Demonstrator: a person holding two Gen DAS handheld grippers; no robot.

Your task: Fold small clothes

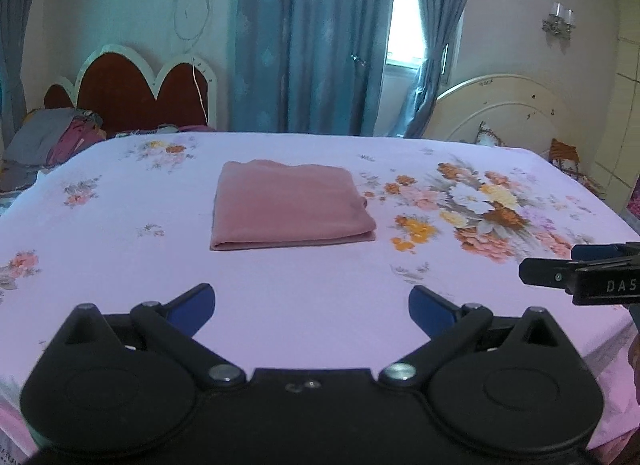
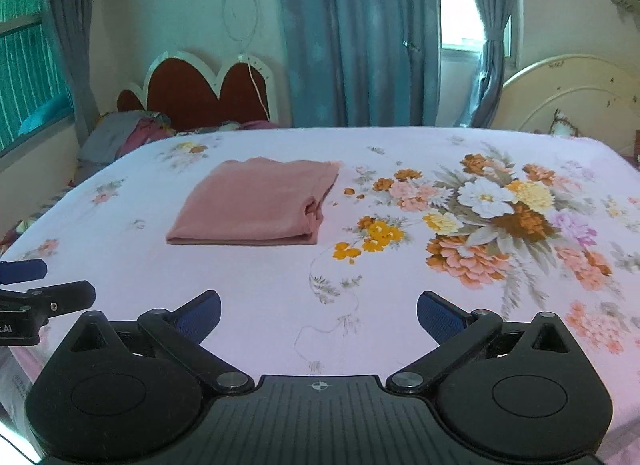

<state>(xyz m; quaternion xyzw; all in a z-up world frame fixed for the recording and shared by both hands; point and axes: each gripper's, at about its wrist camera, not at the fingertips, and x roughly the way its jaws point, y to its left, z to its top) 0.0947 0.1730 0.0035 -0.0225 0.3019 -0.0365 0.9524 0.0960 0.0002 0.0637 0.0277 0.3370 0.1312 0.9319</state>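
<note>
A small pink garment (image 1: 290, 207) lies folded into a neat rectangle on the flowered pink bedsheet (image 1: 120, 249), its folded edge toward me. The same pink garment (image 2: 256, 207) shows left of centre in the right wrist view. My left gripper (image 1: 312, 311) hovers well short of it, jaws wide open, nothing between the blue pads. My right gripper (image 2: 319, 313) is likewise open and empty, held back above the sheet (image 2: 260, 289). Each gripper shows in the other's view: the right one (image 1: 580, 277) at the right edge, the left one (image 2: 36, 289) at the left edge.
A pile of grey and maroon clothes (image 1: 60, 141) lies at the far left by a red scalloped headboard (image 1: 136, 93). A cream headboard (image 1: 508, 109) stands far right. Blue curtains (image 1: 304, 37) and a window hang behind. A big flower print (image 2: 500, 221) covers the sheet's right side.
</note>
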